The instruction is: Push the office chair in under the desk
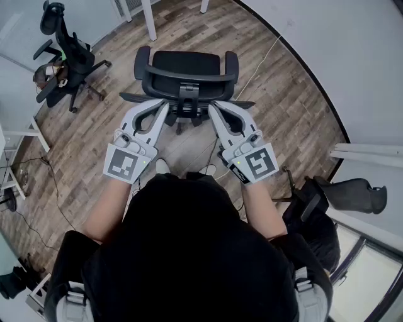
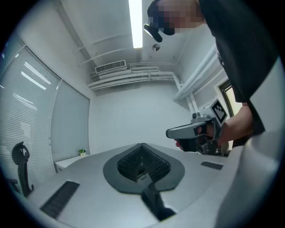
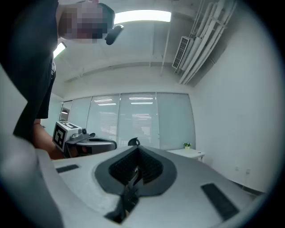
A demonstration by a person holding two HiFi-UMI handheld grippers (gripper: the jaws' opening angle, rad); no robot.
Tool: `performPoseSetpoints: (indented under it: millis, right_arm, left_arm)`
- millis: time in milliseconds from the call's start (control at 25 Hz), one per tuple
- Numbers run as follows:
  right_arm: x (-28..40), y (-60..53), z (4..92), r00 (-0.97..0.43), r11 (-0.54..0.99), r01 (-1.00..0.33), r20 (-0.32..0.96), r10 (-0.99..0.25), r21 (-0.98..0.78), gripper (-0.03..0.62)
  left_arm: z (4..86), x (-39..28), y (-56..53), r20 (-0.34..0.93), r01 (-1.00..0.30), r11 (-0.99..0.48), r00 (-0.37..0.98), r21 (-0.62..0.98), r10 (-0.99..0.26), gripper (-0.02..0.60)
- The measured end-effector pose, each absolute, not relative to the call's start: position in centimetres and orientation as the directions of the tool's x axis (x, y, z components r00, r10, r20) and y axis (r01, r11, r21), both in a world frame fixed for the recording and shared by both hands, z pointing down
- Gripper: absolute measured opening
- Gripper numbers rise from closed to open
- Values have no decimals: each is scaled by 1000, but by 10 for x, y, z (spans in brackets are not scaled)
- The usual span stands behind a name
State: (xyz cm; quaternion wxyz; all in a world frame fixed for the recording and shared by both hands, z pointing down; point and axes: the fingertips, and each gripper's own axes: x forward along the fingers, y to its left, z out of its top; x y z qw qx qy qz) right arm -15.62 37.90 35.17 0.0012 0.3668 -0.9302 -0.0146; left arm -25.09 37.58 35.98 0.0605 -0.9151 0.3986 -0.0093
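A black office chair (image 1: 186, 75) stands on the wood floor just ahead of me, with its backrest turned toward me. Beyond it, white desk legs (image 1: 150, 19) show at the top edge of the head view. My left gripper (image 1: 165, 105) and right gripper (image 1: 211, 107) point at the chair's back from either side of its centre post. Both are shut with nothing between the jaws. Whether the tips touch the chair I cannot tell. The left gripper view shows its shut jaws (image 2: 142, 171) and the right gripper (image 2: 196, 131) beside them. The right gripper view shows the left gripper (image 3: 78, 138). Neither gripper view shows the chair.
A second black chair (image 1: 66, 60) stands at the upper left. A third chair (image 1: 340, 195) is close at my right. A white desk leg (image 1: 34, 129) and cables (image 1: 50, 182) lie on the left. A pale wall (image 1: 340, 63) curves along the right.
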Motion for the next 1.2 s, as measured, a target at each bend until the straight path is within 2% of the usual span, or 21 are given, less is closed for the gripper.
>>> performPoseSetpoints:
  millis: [600, 760, 920, 1080, 1200]
  right_arm:
    - [-171, 389, 364, -704, 703, -710, 11, -710, -34, 2]
    - [-177, 387, 379, -677, 677, -735, 56, -733, -30, 2]
    - [-178, 386, 389, -678, 671, -734, 61, -732, -106, 2]
    - [-172, 381, 407, -662, 657, -749, 143, -736, -88, 11]
    - [-158, 373, 424, -650, 651, -755, 212, -729, -78, 35]
  left_arm:
    - [370, -279, 385, -69, -716, -692, 697, -86, -713, -8]
    - [380, -292, 382, -41, -710, -696, 702, -102, -711, -8]
    - [391, -312, 375, -4, -719, -684, 689, -124, -725, -6]
    - [411, -321, 368, 64, -685, -716, 715, -136, -696, -6]
    - [430, -319, 362, 137, -639, -753, 741, -160, -658, 31]
